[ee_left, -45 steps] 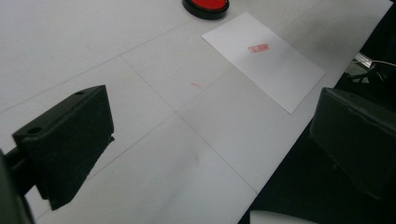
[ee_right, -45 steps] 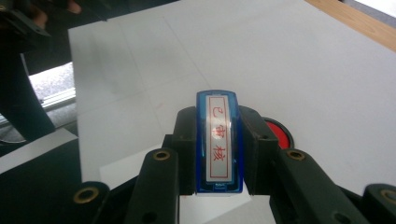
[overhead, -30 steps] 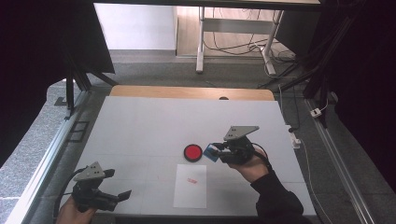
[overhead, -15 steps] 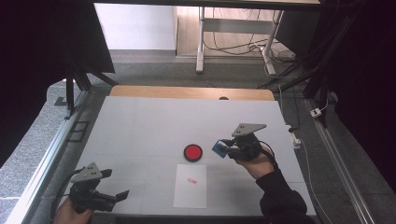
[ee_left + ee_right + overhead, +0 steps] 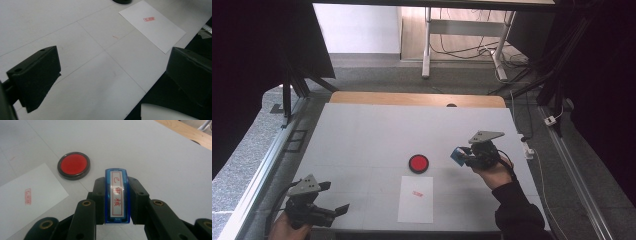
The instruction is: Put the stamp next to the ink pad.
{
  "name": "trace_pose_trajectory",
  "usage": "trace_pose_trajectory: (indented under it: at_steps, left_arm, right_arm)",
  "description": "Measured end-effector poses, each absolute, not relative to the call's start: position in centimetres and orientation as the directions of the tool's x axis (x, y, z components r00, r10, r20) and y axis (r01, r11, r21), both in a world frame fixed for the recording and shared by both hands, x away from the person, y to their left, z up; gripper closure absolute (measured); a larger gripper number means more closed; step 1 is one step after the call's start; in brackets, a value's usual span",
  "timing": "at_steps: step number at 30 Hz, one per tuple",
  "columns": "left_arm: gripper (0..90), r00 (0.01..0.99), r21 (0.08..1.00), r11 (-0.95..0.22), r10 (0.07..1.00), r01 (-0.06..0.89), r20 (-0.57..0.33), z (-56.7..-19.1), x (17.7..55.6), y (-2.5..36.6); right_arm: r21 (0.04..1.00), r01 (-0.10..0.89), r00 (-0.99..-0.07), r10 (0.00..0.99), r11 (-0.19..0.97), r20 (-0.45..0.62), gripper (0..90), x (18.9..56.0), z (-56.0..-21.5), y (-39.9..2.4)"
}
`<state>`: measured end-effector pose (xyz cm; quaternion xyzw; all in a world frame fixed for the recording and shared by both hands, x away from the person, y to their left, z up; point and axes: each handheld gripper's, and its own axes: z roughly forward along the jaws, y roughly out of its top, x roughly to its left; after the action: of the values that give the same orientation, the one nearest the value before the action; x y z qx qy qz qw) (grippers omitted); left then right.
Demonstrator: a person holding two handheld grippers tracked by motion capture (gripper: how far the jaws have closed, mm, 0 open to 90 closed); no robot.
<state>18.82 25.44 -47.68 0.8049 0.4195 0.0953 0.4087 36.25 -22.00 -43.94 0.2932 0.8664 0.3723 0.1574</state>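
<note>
Blue rubber stamp point(image 5: 117, 196) (red characters on its label) clamped between the jaws of the right gripper point(image 5: 468, 155), off the white table point(image 5: 362, 135), right of the red ink pad point(image 5: 418, 163). Near that, a paper sheet point(image 5: 416, 199) bearing a red imprint point(image 5: 27, 196). Left gripper point(image 5: 332, 210) at the table's near-left corner, jaws wide apart, empty.

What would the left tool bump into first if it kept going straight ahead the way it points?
Probably the white sheet of paper with its red stamp mark: the open left tool points across bare white table toward it, though depth is unclear.
</note>
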Motion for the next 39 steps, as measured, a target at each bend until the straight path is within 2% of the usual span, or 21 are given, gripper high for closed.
trace_pose_trajectory:
  at_steps: [14, 22, 39]
  left_arm:
    - [0.0, 0.629, 0.734, -0.317, 0.754, 0.600, -0.188, -47.7, 18.8, 25.4]
    - [0.0, 0.630, 0.732, -0.322, 0.754, 0.600, -0.185, -47.7, 18.9, 25.4]
    - [0.2, 0.630, 0.728, -0.325, 0.754, 0.604, -0.187, -47.7, 18.9, 25.3]
  right_arm:
    - [0.682, 0.413, -0.760, 0.641, 0.603, -0.107, 69.6, 37.1, -46.0, -22.4]
    - [0.676, 0.447, -0.758, 0.649, 0.586, -0.061, 69.6, 37.6, -47.0, -22.7]
    - [0.624, 0.479, -0.764, 0.643, 0.617, -0.050, 69.3, 37.9, -48.3, -22.5]
